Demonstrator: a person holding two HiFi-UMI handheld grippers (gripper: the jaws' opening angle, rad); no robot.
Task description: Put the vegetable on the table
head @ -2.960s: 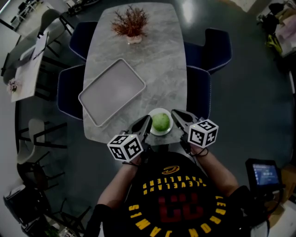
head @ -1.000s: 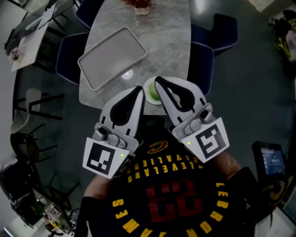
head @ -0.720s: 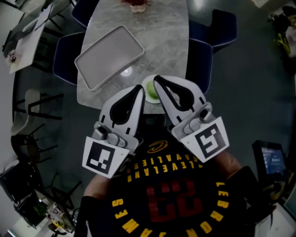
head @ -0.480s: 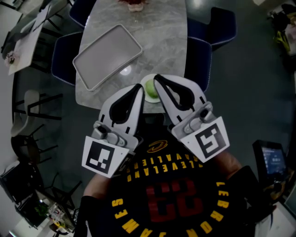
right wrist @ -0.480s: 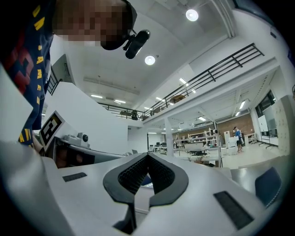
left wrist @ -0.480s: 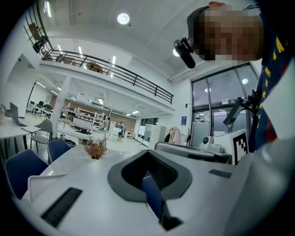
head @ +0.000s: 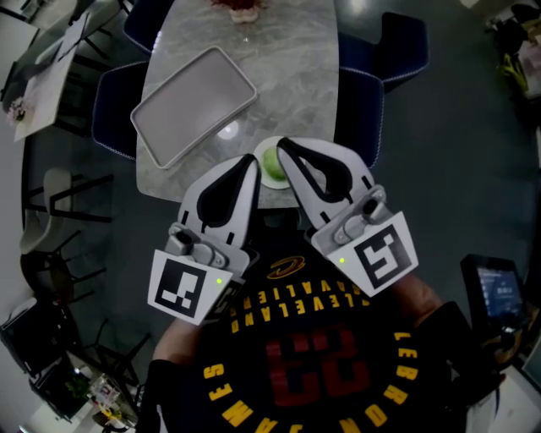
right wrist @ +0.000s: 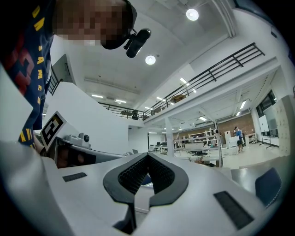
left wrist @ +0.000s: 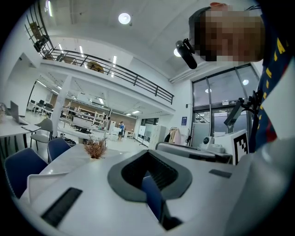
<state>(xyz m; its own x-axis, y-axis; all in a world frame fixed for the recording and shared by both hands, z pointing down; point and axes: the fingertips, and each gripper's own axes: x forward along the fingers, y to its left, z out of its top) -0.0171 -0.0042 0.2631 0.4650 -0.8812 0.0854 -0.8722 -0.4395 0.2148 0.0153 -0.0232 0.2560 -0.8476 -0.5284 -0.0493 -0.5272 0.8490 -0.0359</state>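
Vegetable [head: 270, 159], round, pale green, sits on a small white plate [head: 275, 178] at the near edge of the grey marble table [head: 292, 76], about mid-way along that edge. It's ball-shaped, so no long axis or pointing direction can be read; your gripper tips cover part of it in the head view.

Your left gripper [head: 248, 165] is held up close to the head camera, its fingers closed tip to tip with nothing between them. In the left gripper view only a blue chair shows through the loop of the pads. Your right gripper [head: 285, 148] is the same: raised, fingers pressed together at the tips, holding nothing. Both are well above the table and neither touches the vegetable or plate.

An empty light grey rectangular tray [head: 193, 106] lies angled toward the left edge of the table. A reddish dried plant [head: 241, 7] stands at the far end. Dark blue chairs [head: 359, 101] are drawn up to both long edges.

Versus three seconds ago: your grippers were down at the near edge then, flanking the plate. Now they're lifted high and their marker cubes fill the lower frame. The vegetable hasn't left the plate. Over the last second the grippers barely changed, and the table drifted slightly up and left in view.
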